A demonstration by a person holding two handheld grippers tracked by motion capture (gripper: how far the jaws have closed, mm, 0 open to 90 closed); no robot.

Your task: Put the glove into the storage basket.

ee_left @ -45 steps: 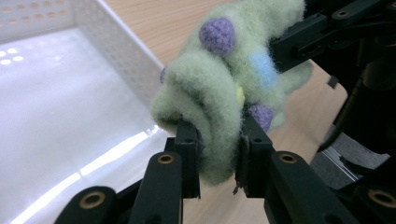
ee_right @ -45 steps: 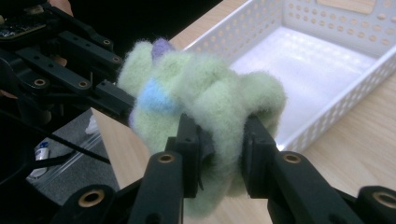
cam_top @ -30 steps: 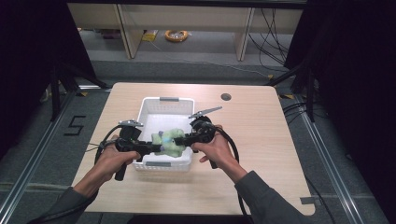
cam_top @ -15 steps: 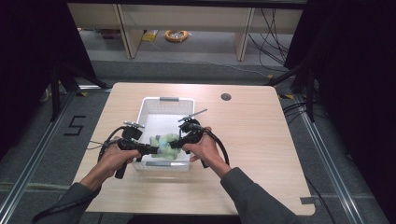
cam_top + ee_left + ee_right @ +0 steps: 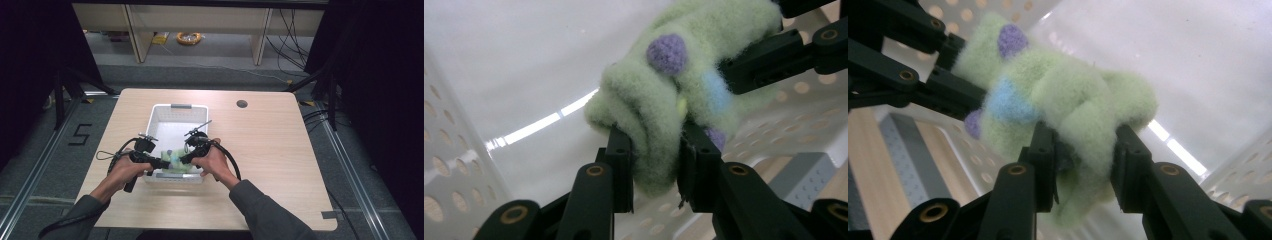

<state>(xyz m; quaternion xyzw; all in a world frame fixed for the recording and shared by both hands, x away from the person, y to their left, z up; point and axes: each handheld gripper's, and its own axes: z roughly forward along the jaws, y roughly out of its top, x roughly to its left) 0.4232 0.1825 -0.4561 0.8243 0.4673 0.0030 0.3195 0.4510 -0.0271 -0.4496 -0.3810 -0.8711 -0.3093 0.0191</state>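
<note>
**Two claws on a fuzzy green cloth in the white basket**

Both forearms came in from the near edge of the bench (image 5: 280,165), angled inward, so that the hands met over the near end of the white perforated basket (image 5: 176,112). The left claw (image 5: 161,162) pointed right and the right claw (image 5: 186,159) pointed left and down, tips close together. Between them sat a fuzzy pale-green cloth (image 5: 175,161) with purple and blue dots, low inside the basket's near end.

In the left gripper view the left claw (image 5: 655,150) pinched a fold of the cloth (image 5: 684,75), and in the right gripper view the right claw (image 5: 1083,147) did the same from the opposite side; both sets of jaws had just been easing wider, cloth between them.

A "5" (image 5: 80,134) was marked on the floor left of the bench. The bench was pale wood with a round hole (image 5: 242,104) near its far right corner; dark curtains flanked it.
</note>
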